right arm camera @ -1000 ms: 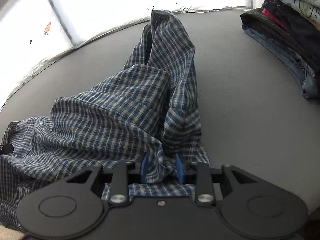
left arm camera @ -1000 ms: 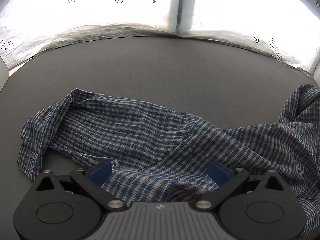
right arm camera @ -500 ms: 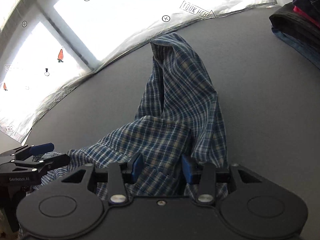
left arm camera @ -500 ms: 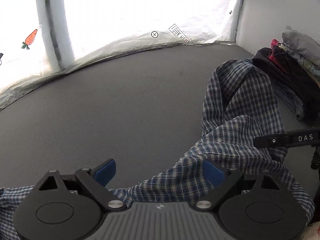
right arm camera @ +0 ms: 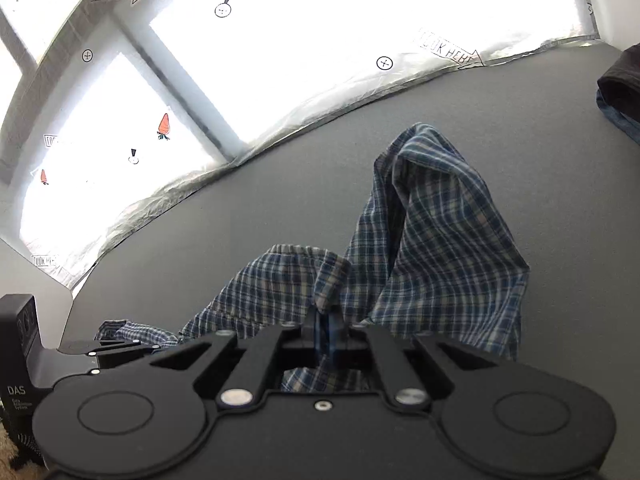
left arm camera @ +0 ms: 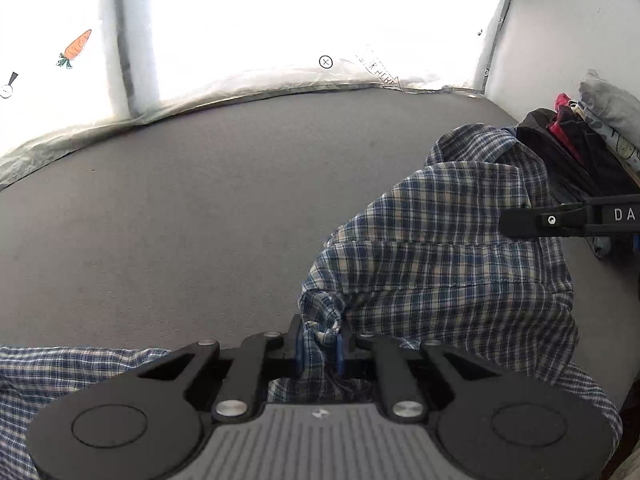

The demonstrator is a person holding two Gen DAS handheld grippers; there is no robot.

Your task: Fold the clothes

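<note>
Plaid shirt (left arm camera: pixel 440 248) bunched on grey table (left arm camera: pixel 180 208), near clothes pile (left arm camera: pixel 576 148). Left gripper (left arm camera: pixel 319 344) closing, pinching shirt fabric; right gripper (right arm camera: pixel 325 330) clenched on another shirt fold.

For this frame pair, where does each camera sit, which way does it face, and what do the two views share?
Left wrist: on the left gripper, looking forward and down over the grey table; its jaws are closing on a bunch of the plaid shirt.
Right wrist: on the right gripper, facing the window covering; its jaws are shut on the shirt.
Shared: shirt, table, folded clothes pile, and each shows the other gripper.
</note>
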